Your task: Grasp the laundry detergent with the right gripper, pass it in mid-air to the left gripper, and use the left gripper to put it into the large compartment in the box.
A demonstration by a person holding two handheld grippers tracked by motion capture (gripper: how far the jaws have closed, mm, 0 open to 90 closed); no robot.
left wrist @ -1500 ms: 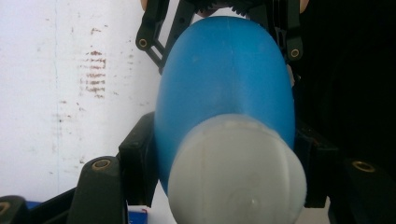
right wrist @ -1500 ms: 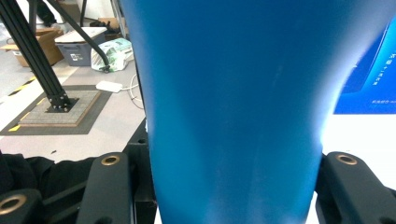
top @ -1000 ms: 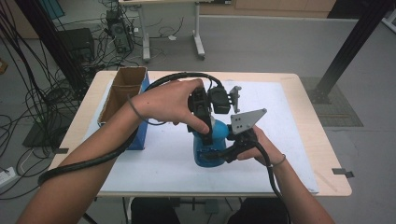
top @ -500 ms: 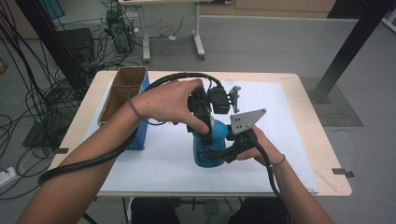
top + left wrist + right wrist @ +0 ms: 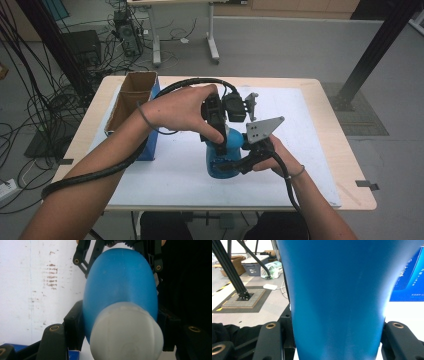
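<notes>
So the blue bottle (image 5: pixel 223 159) is standing near the middle of the table (image 5: pixel 325 150), a bit toward the front edge, on the white sheet (image 5: pixel 170 175). Left gripper (image 5: pixel 218 142) comes down from above with its jaws clamped around the white cap (image 5: pixel 126 332). Right gripper (image 5: pixel 235 164) has its jaws clamped on the bottle's body from the side. Cardboard box (image 5: pixel 132 100) sits by the left edge.
</notes>
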